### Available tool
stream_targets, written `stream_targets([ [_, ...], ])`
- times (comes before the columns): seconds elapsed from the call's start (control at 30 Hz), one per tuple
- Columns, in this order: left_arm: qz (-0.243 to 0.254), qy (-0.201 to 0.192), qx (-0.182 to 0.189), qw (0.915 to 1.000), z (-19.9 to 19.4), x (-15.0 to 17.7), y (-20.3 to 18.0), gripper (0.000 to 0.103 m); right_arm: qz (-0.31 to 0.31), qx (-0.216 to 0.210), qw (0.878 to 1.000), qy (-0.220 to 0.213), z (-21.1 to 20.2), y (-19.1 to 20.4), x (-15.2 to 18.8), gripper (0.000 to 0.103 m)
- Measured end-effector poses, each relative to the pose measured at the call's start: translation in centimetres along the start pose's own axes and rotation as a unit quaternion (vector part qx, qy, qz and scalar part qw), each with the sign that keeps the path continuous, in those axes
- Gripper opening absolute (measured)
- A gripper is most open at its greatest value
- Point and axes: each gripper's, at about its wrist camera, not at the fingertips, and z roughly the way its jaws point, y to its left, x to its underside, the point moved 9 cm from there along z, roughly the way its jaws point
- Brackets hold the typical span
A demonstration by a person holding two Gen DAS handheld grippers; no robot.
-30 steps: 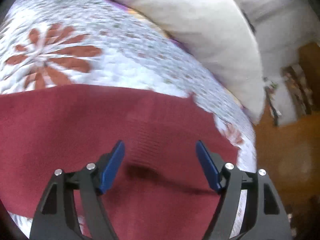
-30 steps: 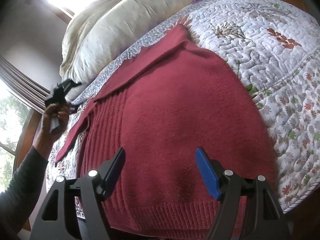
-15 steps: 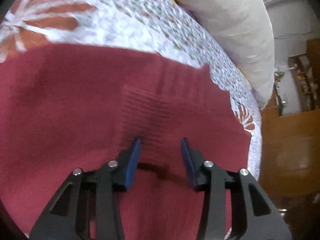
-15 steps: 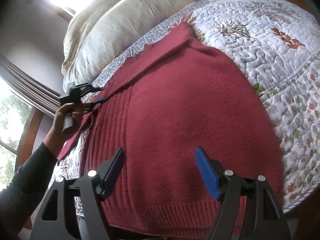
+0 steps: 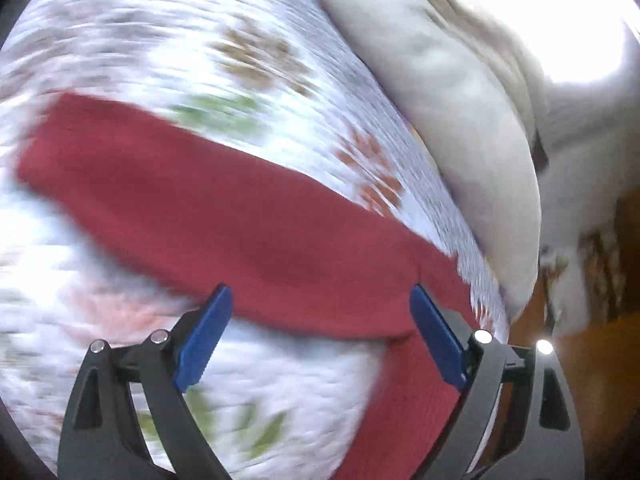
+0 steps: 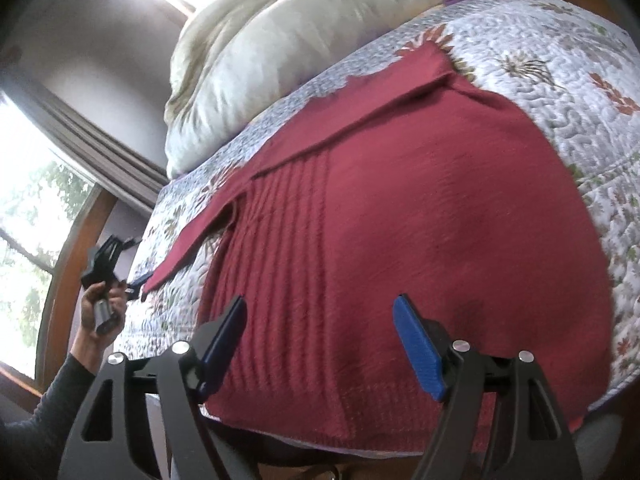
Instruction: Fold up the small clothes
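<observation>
Left tool [image 5: 320, 336] gaping wide, nothing between its blue fingers; the view is smeared by motion. Just ahead of it, a long red sleeve [image 5: 224, 216] of the sweater [image 6: 400, 216] runs crosswise over the flowered quilt [image 5: 224, 44], ending far to the tool's left, while more red knit passes under its right finger. Right tool [image 6: 320, 340] equally wide apart, empty, poised above the sweater's ribbed hem, which lies directly below and ahead of it. From the right wrist view the sweater is spread flat on the bed, body smooth, one sleeve folded slantwise across the top of the body, far ahead of this tool. The other sleeve trails out to its left, toward the person's hand [image 6: 100, 304] holding the left tool there. A cream pillow [image 6: 288, 40] sits beyond the sweater. Judgement: task is early. One sleeve appears folded in; the left sleeve is not yet brought over, and the body folds remain. Neither tool grips cloth now.
</observation>
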Motion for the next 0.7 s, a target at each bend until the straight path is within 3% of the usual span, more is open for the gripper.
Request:
stream_targets([
  [0.13,-0.07,-0.043,-0.004,0.9967,-3.9,-3.2,6.5,0.088,-0.011,-0.003,1.0,0.006,0.2,1.7,0.7,0.077],
  [0.23,-0.114,-0.052,0.016,0.9919,-4.2,-4.8,9.0,0.088,-0.02,-0.002,1.0,0.008,0.4,2.9,1.0,0.078],
  [0.43,-0.12,-0.054,0.02,0.9911,-2.6,-6.1,9.8,0.081,-0.029,0.002,0.999,0.014,0.8,4.3,1.3,0.079],
  [0.53,-0.113,-0.054,0.002,0.9921,-1.4,-6.6,9.7,0.068,-0.03,0.005,0.999,0.019,1.2,4.7,1.4,0.079],
  [0.6,-0.113,-0.054,-0.016,0.992,-0.9,-6.9,10.0,0.045,-0.03,0.006,0.999,0.021,1.5,4.8,1.3,0.079],
  [0.63,-0.112,-0.055,-0.023,0.9919,-1.0,-7.1,10.3,0.04,-0.03,0.006,0.999,0.023,1.7,4.8,1.3,0.079],
  [0.7,-0.098,-0.064,-0.044,0.9922,-1.4,-7.6,10.2,0.016,-0.032,0.007,0.999,0.026,2.1,4.8,1.3,0.079],
])
